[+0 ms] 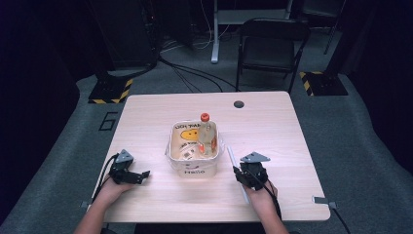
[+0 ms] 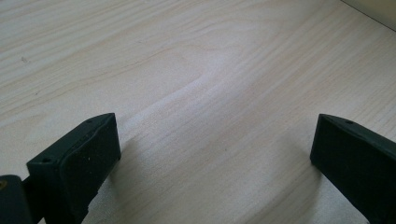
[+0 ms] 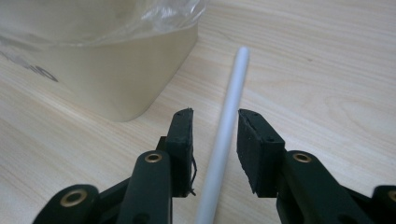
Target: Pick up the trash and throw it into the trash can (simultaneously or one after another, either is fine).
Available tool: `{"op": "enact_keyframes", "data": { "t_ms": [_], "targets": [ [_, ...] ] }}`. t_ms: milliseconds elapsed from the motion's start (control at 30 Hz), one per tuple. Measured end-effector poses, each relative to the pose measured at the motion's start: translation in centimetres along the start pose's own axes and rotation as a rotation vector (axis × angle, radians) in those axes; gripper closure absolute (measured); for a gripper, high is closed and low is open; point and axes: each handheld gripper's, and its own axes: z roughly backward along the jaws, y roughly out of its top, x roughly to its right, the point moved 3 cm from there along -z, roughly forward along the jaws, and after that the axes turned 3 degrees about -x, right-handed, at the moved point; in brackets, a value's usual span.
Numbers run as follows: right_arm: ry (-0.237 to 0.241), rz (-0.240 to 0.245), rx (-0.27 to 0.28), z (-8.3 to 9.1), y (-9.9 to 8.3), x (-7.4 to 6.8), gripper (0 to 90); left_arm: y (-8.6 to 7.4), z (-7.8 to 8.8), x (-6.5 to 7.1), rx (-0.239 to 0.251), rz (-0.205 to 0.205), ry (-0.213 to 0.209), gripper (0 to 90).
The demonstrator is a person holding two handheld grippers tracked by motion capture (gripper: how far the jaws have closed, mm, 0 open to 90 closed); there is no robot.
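Note:
A thin white tube (image 1: 231, 155) lies on the wooden table just right of a white bin (image 1: 195, 171). A clear bottle (image 1: 207, 136) with an orange cap stands inside the bin. My right gripper (image 1: 238, 170) is low over the tube's near half. In the right gripper view the tube (image 3: 236, 79) runs between the jaws of that gripper (image 3: 215, 116). They stand narrow around it, with a gap on the left side, so no pad presses on it. The left gripper (image 1: 143, 174) rests left of the bin. Its jaws (image 2: 215, 140) stand wide apart over bare wood.
The bin (image 3: 116, 79) is lined with a crinkled clear plastic bag (image 3: 154, 18) that hangs over its rim, close to the right gripper's left jaw. A round cable hole (image 1: 238, 104) marks the table's far side. A black folding chair (image 1: 272, 44) stands beyond the table.

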Motion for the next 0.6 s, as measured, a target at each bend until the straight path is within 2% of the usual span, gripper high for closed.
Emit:
{"op": "enact_keyframes", "data": {
  "t_ms": [267, 367, 600],
  "targets": [
    [-0.011, 0.014, -0.019, -0.8, -0.7, -0.2, 65.6, 0.0, 0.0, 0.0, -0.004, -0.005, 0.0, 1.4],
    [-0.009, 0.0, -0.032, -1.2, -0.9, -0.3, 65.7, 0.0, 0.0, 0.0, -0.004, -0.006, 0.0, 1.4],
    [-0.013, 0.004, -0.061, -1.7, -1.2, -0.2, 65.9, 0.0, 0.0, 0.0, -0.003, -0.005, 0.0, 1.4]
  ]
}}
